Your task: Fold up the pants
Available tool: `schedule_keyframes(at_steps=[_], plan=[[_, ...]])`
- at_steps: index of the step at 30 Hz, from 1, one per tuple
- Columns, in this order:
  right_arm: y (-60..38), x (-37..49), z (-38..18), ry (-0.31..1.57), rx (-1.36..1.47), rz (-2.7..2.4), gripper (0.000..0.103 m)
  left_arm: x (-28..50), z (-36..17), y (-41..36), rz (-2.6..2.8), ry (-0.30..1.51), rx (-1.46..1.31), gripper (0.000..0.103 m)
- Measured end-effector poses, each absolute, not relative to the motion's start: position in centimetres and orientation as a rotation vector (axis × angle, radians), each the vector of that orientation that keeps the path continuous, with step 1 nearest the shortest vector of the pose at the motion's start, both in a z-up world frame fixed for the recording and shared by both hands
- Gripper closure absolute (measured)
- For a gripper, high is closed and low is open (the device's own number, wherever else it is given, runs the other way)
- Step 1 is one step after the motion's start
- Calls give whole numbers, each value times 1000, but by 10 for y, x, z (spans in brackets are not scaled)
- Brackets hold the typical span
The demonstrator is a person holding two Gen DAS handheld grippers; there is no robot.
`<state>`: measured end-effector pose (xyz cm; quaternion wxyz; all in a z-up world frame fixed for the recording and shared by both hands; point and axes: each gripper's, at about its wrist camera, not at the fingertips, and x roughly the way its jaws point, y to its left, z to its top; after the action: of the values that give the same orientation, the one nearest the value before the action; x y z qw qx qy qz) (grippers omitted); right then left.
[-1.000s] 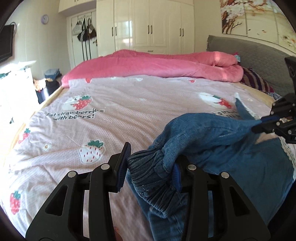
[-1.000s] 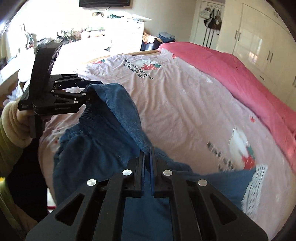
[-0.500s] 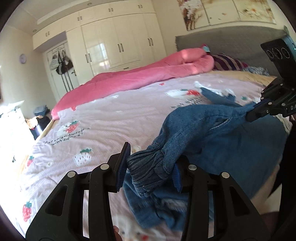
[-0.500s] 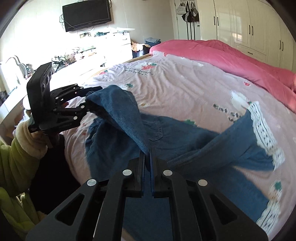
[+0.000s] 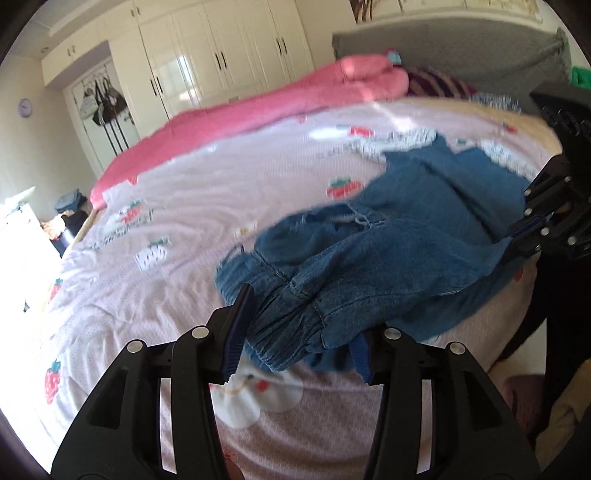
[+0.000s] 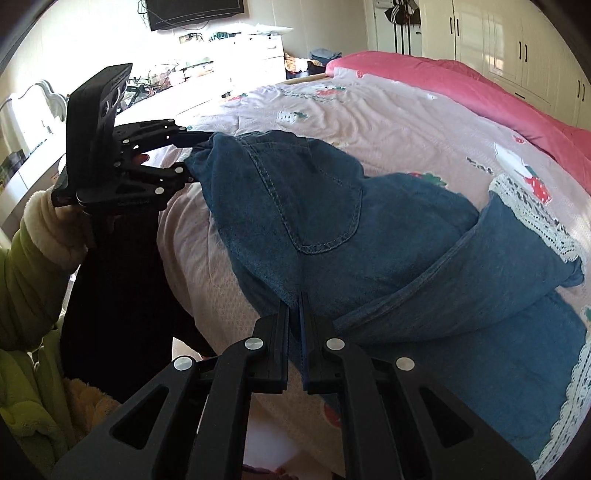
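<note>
Blue denim pants (image 6: 388,236) with white lace hems lie spread over the bed, the waist end raised near the bed's near edge. My left gripper (image 5: 295,328) is shut on the gathered elastic waistband (image 5: 291,314); it also shows in the right wrist view (image 6: 188,158), gripping one end of the waist. My right gripper (image 6: 294,317) is shut on the other side of the waist fabric; it appears at the right in the left wrist view (image 5: 517,240). The legs trail toward the headboard, one folded over the other.
The bed has a pink strawberry-print sheet (image 5: 184,258) and a rolled pink duvet (image 5: 258,107) along its far side. White wardrobes (image 5: 221,62) stand behind. A desk and TV (image 6: 195,13) are at the foot end. A grey headboard (image 5: 461,48) is at right.
Both grippers have pulled the waist toward the bed's near edge and lowered it. The pants now lie more spread out on the sheet, with the legs stretched toward the headboard.
</note>
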<state>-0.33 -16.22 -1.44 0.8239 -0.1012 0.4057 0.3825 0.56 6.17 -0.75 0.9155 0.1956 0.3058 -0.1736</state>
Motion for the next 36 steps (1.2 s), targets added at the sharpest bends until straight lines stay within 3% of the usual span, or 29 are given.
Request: schedule_keyframes(at_steps=[16,24,31,33,36], plan=[[-153,0,-37,935,-146,799,93,-3,-15,99,-244,795,261,44],[-154,4,-44,954,-118,792,92,-28,39,113,-240,663,119,38],[-167,-3,-31,938,-74,816,83,-2,26,47,-469,727,10,38],[-178,-7,-22,917,-59,810,82,6,11,31,-509,778,5,46],[-198,-10,-10,889,-22,780,77,15,-12,16,-480,850,66,47]])
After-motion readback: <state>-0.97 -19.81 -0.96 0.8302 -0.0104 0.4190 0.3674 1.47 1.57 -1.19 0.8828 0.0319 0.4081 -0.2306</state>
